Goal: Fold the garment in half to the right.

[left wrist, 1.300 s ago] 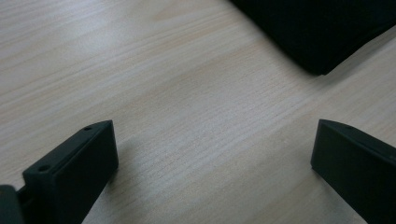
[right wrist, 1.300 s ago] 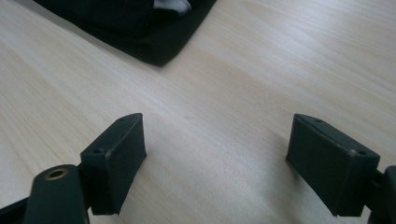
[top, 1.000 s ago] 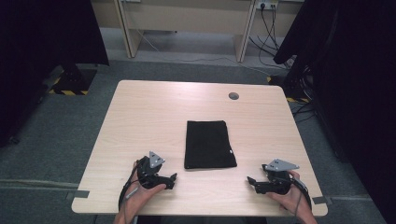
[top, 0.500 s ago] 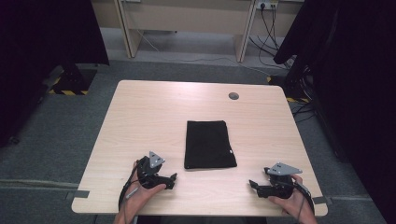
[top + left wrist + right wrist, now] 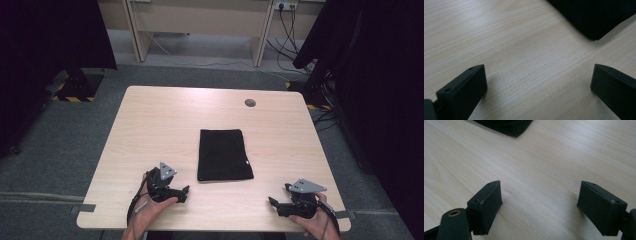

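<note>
Your left claw (image 5: 186, 190) and right claw (image 5: 272, 202) both gape wide, empty, low over the surface (image 5: 165, 120), flanking the black cloth (image 5: 223, 154).

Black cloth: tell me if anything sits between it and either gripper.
Nothing visible does. The black cloth lies flat mid-table, with bare wood between it and the left gripper and between it and the right gripper. Both grippers are open, each pointing towards a near corner of the cloth.
</note>
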